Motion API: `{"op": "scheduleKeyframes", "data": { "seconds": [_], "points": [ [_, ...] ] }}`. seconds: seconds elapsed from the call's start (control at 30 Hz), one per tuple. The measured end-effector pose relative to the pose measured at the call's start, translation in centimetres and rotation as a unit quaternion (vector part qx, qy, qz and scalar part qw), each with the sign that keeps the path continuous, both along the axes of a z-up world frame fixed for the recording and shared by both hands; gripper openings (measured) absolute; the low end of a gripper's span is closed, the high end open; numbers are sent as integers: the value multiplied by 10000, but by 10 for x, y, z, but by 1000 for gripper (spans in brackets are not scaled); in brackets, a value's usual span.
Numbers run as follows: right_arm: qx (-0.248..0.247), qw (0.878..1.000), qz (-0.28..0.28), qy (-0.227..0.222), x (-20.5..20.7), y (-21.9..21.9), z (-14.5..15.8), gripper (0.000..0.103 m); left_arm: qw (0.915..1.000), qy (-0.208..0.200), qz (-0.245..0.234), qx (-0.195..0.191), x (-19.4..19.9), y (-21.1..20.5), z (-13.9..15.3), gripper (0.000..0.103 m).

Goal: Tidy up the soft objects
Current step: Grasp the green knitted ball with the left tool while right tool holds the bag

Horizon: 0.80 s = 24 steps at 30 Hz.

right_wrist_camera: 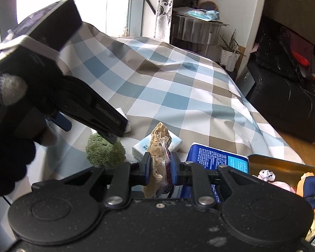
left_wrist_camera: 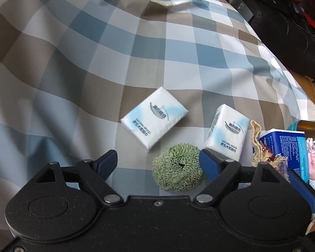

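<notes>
A checked cloth [left_wrist_camera: 115,48] in blue, brown and white covers the surface. The left gripper [left_wrist_camera: 158,163] points steeply down at it with its jaws spread wide. A green scrubber [left_wrist_camera: 177,168] lies on the cloth between the fingers, close to the right one; whether that finger touches it I cannot tell. In the right wrist view the scrubber [right_wrist_camera: 105,152] lies just below the left gripper [right_wrist_camera: 88,126], which a black-gloved hand [right_wrist_camera: 12,113] holds.

Just beyond the scrubber lie two white tissue packs: one [left_wrist_camera: 154,117] flat, the other [left_wrist_camera: 225,132] tilted up on its edge, near the cloth's right edge. A blue box [left_wrist_camera: 283,149] stands right of the tilted pack, at that edge.

The right gripper [right_wrist_camera: 158,169] has its jaws pressed on a tan mesh pouch [right_wrist_camera: 156,153], which stands upright between the pads with its top above them and its bottom hanging below. Something dark shows inside the pouch. Right of the blue box [right_wrist_camera: 218,157] sits a gold tin [right_wrist_camera: 283,163] with pink, orange and navy soft things in it.
</notes>
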State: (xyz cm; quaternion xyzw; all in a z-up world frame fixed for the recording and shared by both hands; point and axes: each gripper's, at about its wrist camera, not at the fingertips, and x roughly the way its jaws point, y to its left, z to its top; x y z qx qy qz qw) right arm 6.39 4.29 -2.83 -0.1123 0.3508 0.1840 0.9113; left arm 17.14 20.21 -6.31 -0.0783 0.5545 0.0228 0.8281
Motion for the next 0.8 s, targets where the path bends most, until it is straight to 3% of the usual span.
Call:
{"op": "scheduleKeyframes", "data": {
  "seconds": [0.13, 0.4, 0.7, 0.73, 0.8],
  "points": [
    [-24, 10000, -19, -24, -1, 0, 0, 18, 9997, 85, -11, -222, 2, -2, -6, 84],
    [-31, 9999, -105, 54, 3, -2, -2, 18, 9996, -163, -12, -227, -2, -7, 3, 81],
    [-43, 9999, -126, 30, 5, -2, -4, 18, 9996, 286, 29, 6, 2, -10, -17, 81],
    [-44, 9999, -114, 21, 4, -1, -4, 18, 9995, 307, 59, -12, 3, -9, -18, 77],
    [-52, 10000, -67, -28, 3, 1, -4, 18, 9992, 302, 85, -258, 2, -6, -16, 56]
  ]
}}
